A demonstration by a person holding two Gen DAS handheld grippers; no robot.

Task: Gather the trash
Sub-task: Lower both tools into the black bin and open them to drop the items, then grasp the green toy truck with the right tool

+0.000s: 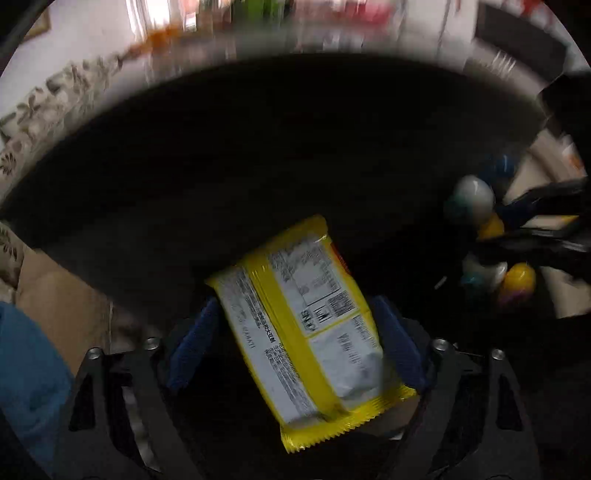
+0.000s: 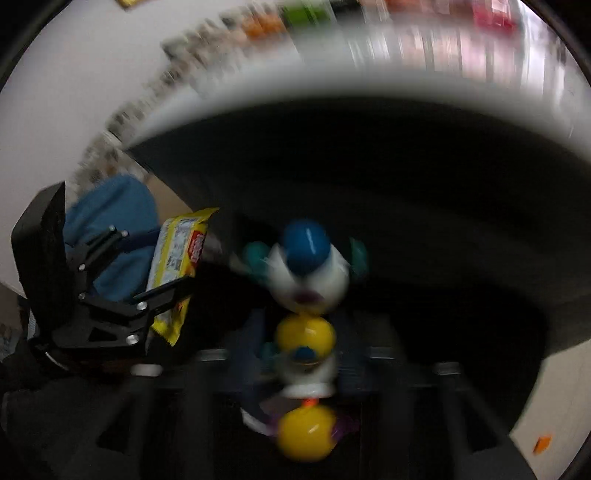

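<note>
My left gripper (image 1: 295,325) is shut on a yellow and white snack packet (image 1: 299,325), held between its blue pads over the dark mouth of a black trash bin (image 1: 258,147). The right wrist view shows that gripper (image 2: 110,291) at the left with the packet (image 2: 177,258). My right gripper (image 2: 306,362) is shut on a strip of capsule toy packaging (image 2: 306,295) with blue, yellow and white domes, also over the bin (image 2: 443,221). The strip also shows at the right of the left wrist view (image 1: 480,229). Both views are blurred by motion.
The bin's pale rim (image 2: 332,88) curves across the top. A floral patterned surface (image 1: 48,99) and blurred colourful items (image 1: 258,11) lie beyond it. A blue sleeve (image 1: 26,369) is at lower left. A small orange scrap (image 2: 542,443) lies at lower right.
</note>
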